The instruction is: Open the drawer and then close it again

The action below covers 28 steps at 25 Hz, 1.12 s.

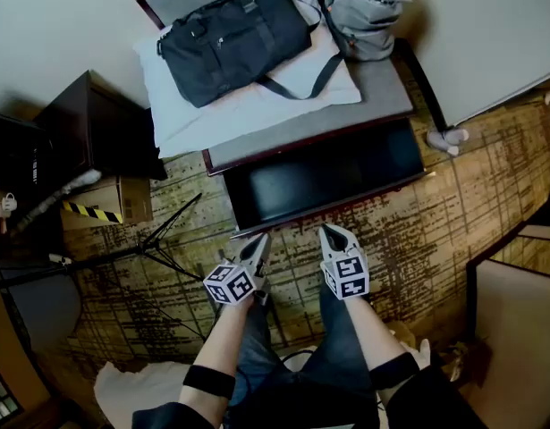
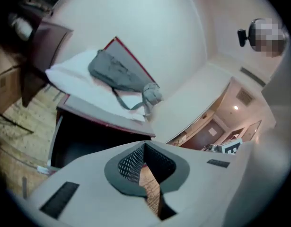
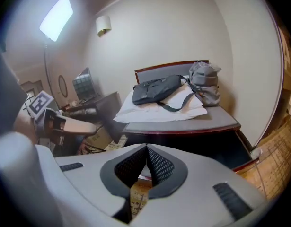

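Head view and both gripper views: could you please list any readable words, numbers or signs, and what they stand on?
None can be read.
Left marker cube, right marker cube: square patterns only.
Cardboard box: striped tape, any print too small.

Bag (image 1: pixel 234 41) on pillow (image 1: pixel 257 105) atop cabinet (image 1: pixel 382 92), drawer (image 1: pixel 328 175) standing out below its front, cardboard box (image 1: pixel 122 199) at left
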{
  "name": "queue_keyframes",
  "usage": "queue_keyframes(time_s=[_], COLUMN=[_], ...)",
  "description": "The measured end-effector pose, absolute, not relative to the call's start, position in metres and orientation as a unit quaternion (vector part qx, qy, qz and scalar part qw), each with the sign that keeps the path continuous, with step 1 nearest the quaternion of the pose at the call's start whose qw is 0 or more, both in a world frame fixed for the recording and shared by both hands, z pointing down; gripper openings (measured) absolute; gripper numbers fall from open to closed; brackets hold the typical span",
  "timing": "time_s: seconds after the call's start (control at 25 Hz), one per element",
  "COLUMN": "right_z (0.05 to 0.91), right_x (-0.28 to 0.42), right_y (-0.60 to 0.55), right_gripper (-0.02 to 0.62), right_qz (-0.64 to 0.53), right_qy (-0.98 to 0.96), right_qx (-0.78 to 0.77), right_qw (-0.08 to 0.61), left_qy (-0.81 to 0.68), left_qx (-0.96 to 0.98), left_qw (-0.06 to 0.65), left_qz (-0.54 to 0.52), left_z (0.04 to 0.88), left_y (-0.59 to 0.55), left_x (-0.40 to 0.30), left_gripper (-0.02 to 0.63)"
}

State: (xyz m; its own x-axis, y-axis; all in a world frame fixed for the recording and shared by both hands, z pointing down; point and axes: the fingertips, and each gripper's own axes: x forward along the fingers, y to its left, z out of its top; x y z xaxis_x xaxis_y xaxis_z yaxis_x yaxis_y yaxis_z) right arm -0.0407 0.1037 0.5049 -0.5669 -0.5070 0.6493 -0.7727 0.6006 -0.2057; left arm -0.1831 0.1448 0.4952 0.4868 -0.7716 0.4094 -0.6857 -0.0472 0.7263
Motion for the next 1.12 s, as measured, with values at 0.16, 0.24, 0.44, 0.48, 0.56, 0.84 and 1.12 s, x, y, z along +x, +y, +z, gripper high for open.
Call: queue_keyframes(time_s=[0.16, 0.24, 0.44, 0.48, 0.56, 0.84, 1.12], right_z=[0.435, 0.403, 0.331, 0.317, 0.293, 0.248, 0.242], right_x=[-0.039, -0.038, -0.025, -0.025, -0.027, -0.025, -0.023], right_y=[0.097, 0.096, 0.092, 0.089, 0.084, 0.079, 0.080], right_gripper=[0.000, 0.000, 0.000, 0.000, 0.000, 0.000, 0.000], right_qz=[0.219, 0.209, 0.185, 0.177, 0.160, 0.125, 0.131], right_qy=[-0.868, -0.874, -0.883, -0.886, -0.893, -0.902, -0.900], right_qx=[0.364, 0.361, 0.369, 0.369, 0.366, 0.366, 0.370], right_qw=[0.259, 0.248, 0.223, 0.217, 0.208, 0.194, 0.187], left_qy=[-0.538, -0.569, -0.628, -0.634, -0.642, -0.654, -0.663], left_qx=[0.750, 0.751, 0.742, 0.741, 0.740, 0.740, 0.729], left_qw=[0.386, 0.332, 0.216, 0.200, 0.170, 0.118, 0.126], left_qz=[-0.010, 0.036, 0.095, 0.096, 0.102, 0.107, 0.110], left_z=[0.401, 0.366, 0.285, 0.271, 0.242, 0.194, 0.193], left_y=[0.133, 0.135, 0.139, 0.138, 0.135, 0.147, 0.164], left_x=[-0.198, -0.209, -0.228, -0.231, -0.235, -0.243, -0.255], left_gripper=[0.002, 0.002, 0.002, 0.002, 0.002, 0.002, 0.000])
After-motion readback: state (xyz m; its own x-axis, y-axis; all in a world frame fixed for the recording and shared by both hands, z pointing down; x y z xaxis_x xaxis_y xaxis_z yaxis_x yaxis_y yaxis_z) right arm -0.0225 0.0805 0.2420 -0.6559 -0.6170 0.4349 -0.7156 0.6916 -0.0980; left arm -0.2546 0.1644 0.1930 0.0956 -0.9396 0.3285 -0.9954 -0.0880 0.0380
